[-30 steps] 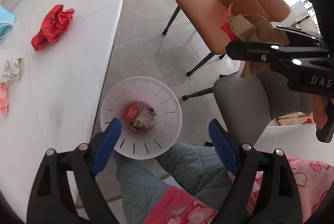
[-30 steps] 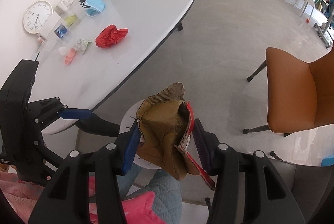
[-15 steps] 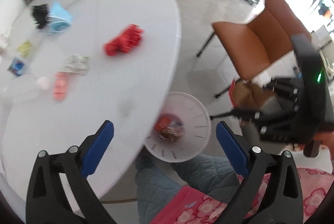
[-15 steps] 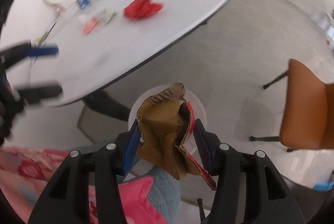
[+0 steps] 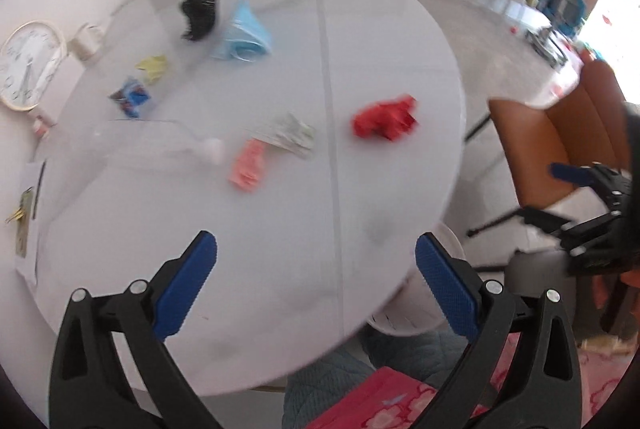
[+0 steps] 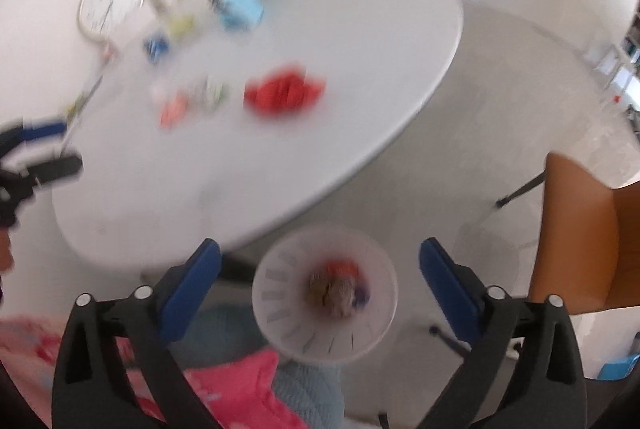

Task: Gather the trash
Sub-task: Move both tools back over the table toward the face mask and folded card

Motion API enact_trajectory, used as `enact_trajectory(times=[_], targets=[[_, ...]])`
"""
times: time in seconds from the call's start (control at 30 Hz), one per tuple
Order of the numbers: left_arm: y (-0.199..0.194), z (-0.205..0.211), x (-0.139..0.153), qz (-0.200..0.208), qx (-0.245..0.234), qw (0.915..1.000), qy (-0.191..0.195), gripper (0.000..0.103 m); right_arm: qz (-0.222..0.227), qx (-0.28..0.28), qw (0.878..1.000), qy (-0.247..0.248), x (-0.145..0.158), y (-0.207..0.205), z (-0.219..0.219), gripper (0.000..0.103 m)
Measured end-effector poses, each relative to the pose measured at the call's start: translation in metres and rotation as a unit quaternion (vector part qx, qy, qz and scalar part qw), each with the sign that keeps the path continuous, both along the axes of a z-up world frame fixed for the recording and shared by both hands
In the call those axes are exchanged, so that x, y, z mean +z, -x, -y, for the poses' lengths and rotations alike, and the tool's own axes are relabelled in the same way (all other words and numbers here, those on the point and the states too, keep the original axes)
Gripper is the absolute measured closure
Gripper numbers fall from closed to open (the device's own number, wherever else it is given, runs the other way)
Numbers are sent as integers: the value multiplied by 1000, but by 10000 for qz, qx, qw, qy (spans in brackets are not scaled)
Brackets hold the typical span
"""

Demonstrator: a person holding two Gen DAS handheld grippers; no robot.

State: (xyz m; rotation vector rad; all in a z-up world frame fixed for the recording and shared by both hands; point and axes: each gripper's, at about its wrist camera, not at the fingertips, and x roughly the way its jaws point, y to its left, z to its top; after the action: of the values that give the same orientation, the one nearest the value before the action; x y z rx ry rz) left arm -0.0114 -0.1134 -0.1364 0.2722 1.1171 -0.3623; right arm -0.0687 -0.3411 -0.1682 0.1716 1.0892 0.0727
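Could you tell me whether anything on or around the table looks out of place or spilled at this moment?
Nothing is spilled or damaged. The oddities are just the trash scattered on the white table: a crumpled red paper, a pink scrap, a blue face mask. The white bin stands upright on the floor, trash inside.

Blue pads are showing on the black left gripper [image 5: 316, 273] and on the black right gripper [image 6: 320, 279]. A red crumpled wrapper [image 5: 384, 117] is lying on the white table [image 5: 280, 249], alongside a pink scrap [image 5: 247, 165], a light blue mask [image 5: 243, 33] and a black clump [image 5: 198, 15]. The white bin [image 6: 276, 313] is holding brownish, red and possibly blue bits, blurred. An orange-brown chair [image 5: 560, 137] is standing beside grey floor [image 6: 500, 109].
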Motion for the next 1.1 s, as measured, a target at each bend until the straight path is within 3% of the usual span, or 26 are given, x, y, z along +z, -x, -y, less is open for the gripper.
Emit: enact_trajectory(times=[0.17,0.4,0.83,1.1], targets=[[-29,-22,13,237,371,9990,61,8,431,-190,9989,2,30,-29,-5,2],[-59,-54,16,295,610,9977,45,8,382,-193,9991,-4,28,-47,-31,2],[-108,-94,-1,287,494,9983,-119,8,103,-218,9996,125,13,-80,-73,2],[-168,-143,-10,362,325,9988,-52,8,134,5,9997,217,16,-139,-117,2]])
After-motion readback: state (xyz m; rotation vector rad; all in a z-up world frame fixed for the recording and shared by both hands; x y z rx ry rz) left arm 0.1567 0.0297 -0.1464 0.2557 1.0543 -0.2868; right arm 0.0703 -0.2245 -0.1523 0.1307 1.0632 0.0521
